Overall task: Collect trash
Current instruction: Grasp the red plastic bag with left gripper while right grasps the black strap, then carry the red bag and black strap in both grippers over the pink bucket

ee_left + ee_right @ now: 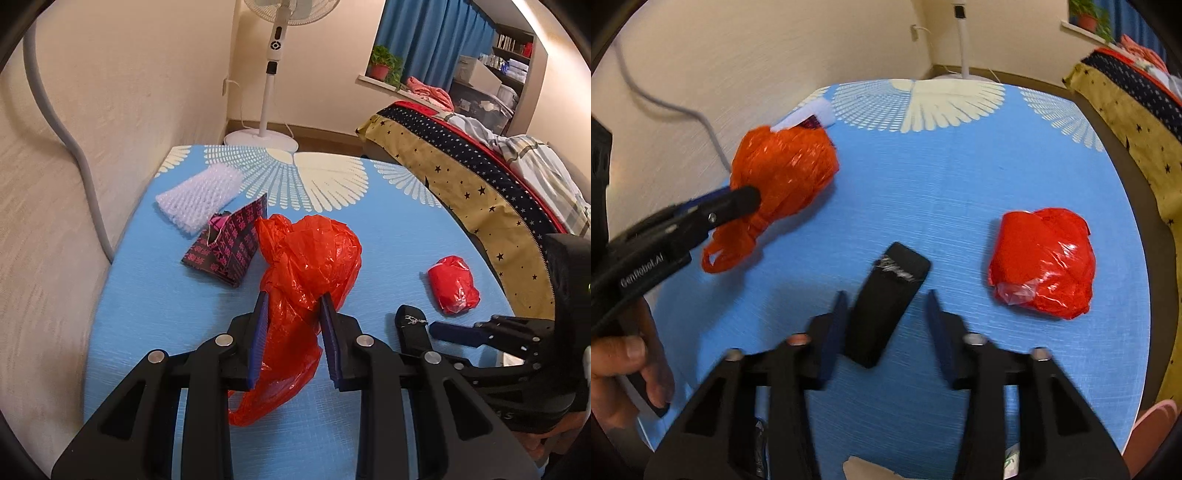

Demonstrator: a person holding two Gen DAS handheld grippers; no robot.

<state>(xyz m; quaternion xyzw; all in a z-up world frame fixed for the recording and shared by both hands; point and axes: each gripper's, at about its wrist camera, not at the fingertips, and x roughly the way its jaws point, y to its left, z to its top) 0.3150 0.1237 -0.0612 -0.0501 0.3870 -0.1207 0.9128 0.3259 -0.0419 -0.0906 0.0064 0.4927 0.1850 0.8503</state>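
Our left tongs (293,299) pinch the orange bag (310,254); our right tongs (888,299) stand spread around the black packet (886,306) on the counter (960,184).

1. The bench (155,295) wears a blue cloth with white fan patterns.
2. On it lie a bubble wrap piece (197,199), a patterned dark box (227,247), an orange plastic bag (306,266), a red wrapped bundle (453,285) and a black flat object (886,302).
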